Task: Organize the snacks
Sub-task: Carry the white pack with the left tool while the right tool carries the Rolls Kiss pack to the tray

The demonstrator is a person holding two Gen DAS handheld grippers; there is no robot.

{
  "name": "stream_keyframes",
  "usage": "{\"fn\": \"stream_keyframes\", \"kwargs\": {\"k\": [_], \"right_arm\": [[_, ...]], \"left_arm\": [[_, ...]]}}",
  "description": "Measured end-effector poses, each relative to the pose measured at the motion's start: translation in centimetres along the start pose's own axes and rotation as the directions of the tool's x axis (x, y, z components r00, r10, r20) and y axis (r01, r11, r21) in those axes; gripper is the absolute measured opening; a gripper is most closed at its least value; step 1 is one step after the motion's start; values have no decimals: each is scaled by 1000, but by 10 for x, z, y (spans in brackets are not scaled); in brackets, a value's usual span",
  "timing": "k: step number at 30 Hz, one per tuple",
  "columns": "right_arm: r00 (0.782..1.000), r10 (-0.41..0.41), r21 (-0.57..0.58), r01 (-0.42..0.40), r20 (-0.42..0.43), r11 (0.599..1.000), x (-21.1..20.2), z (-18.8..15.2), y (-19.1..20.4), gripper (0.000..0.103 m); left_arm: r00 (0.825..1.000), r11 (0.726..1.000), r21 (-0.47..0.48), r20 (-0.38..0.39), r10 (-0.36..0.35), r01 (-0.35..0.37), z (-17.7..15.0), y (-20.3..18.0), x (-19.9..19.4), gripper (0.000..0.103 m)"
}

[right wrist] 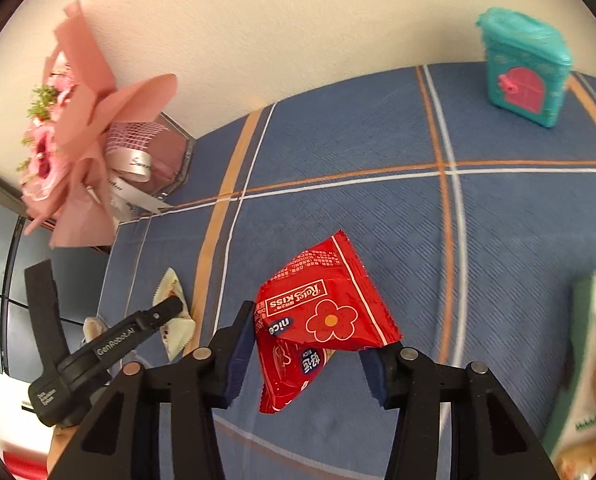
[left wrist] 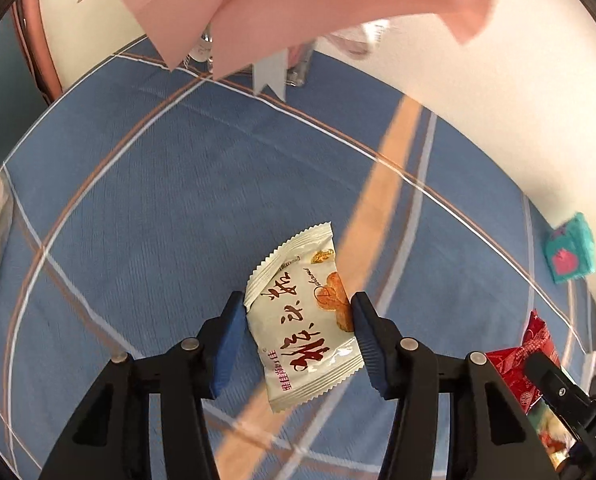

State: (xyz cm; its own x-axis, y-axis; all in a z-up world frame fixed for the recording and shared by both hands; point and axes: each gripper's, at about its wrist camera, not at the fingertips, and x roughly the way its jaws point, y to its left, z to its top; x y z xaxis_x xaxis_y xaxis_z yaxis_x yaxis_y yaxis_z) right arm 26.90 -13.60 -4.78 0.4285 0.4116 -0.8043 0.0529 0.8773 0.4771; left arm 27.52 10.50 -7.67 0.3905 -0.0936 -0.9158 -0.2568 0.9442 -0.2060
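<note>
Left gripper [left wrist: 298, 316] clamps a white crinkle-edged foil snack packet [left wrist: 304, 316] by its two sides, seemingly raised off the blue plaid tablecloth [left wrist: 157, 200]. Its pads pinch only the middle, so the slick wrapper could twist or slide out.

From the right wrist, the right gripper [right wrist: 306, 344] holds a red flower-printed snack pouch [right wrist: 318, 320] the same way. That puffy pouch sits skewed; I judge it likelier to slip.

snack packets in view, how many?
2 clear: white packet in the left gripper, red packet in the right gripper. More may be hidden.
</note>
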Motion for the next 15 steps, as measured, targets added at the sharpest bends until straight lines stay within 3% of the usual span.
{"fn": "stream_keyframes", "kwargs": {"k": [6, 12, 15], "right_arm": [[996, -74, -48, 77, 51, 996, -61, -32, -3, 51], [981, -144, -88, 156, 128, 984, -116, -67, -7, 51], [972, -169, -94, 186, 166, 978, -136, -80, -9, 51]], "left_arm": [[997, 996, 25, 3, -82, 81, -37, -43, -38, 55], [984, 982, 60, 12, -177, 176, -89, -84, -86, 55], [980, 976, 105, 33, -195, 191, -108, -111, -109, 55]]}}
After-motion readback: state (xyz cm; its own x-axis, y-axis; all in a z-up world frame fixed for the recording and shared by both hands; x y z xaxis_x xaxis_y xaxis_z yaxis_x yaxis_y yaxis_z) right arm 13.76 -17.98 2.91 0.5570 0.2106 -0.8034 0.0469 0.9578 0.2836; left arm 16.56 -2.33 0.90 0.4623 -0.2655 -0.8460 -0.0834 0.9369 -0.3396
